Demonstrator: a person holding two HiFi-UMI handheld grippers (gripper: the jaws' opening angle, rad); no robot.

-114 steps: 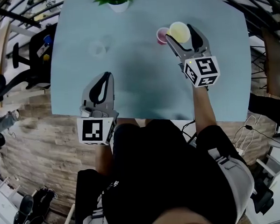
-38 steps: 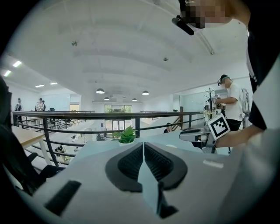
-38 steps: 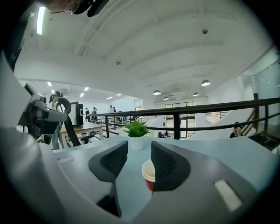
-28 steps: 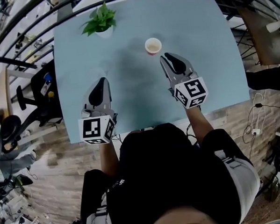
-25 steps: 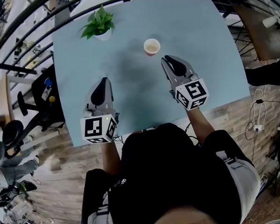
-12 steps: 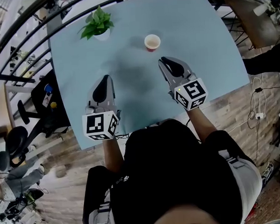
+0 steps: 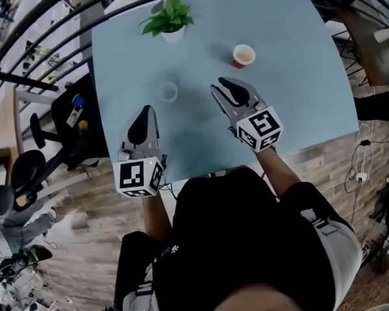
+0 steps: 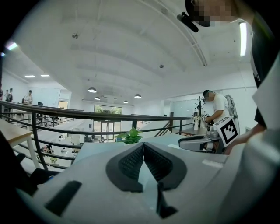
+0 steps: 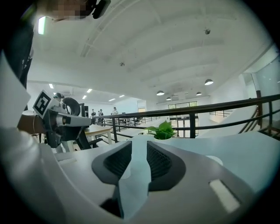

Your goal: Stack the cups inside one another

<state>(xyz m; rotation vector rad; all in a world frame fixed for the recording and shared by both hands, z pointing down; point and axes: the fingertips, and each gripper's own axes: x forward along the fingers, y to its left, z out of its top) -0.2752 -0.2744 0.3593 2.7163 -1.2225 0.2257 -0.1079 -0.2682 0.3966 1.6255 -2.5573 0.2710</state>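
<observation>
Your right gripper (image 7: pixel 218 86) has let go of the yellow cup (image 7: pixel 244 53). It now sits nested in the pink cup (image 7: pixel 239 63) on the far right of the table (image 7: pixel 295 88), and you have drawn the gripper back, nearer to you and left of the pair. Its jaws have just been opening and stand a narrow slit apart with nothing between them. That nesting looks done, so I judge the clear cup (image 7: pixel 167 91) is what remains. It stands upright on its own, left of your right jaws and apart from them. It is also just beyond your left gripper (image 7: pixel 145 113), slightly to its right. Your left jaws are closed tip to tip and empty, so they would have to open before taking it. The nested pair lies farther off, to the right of your right jaws, well apart.
</observation>
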